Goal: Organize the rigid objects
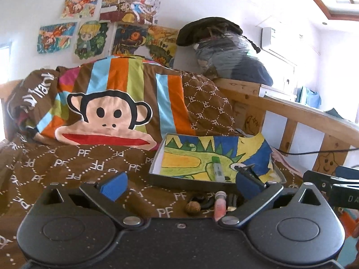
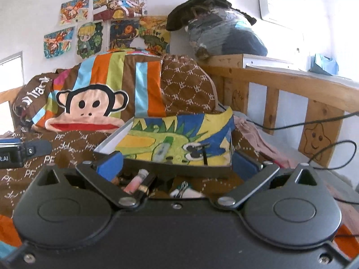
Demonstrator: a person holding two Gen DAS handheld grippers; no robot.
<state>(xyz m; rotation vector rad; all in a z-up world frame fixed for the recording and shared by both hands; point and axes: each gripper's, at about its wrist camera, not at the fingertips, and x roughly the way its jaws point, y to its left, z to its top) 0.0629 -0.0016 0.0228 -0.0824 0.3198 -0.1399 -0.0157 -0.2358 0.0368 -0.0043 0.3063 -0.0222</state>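
Brown quilted bedspread with white PF lettering, spread under everything. On it, shallow grey cardboard tray lined with a bright crayon drawing; inside, white-and-green stick-shaped object lying flat, black metal clip just beside it. In front of the tray, on the spread: pink clear-capped tube, round brown nut, other small dark items too hidden to identify. Left gripper with blue pads spread wide apart, nothing between them. Right gripper likewise spread wide, nothing clamped, tray's near wall between its fingers. Monkey-face striped pillow behind.
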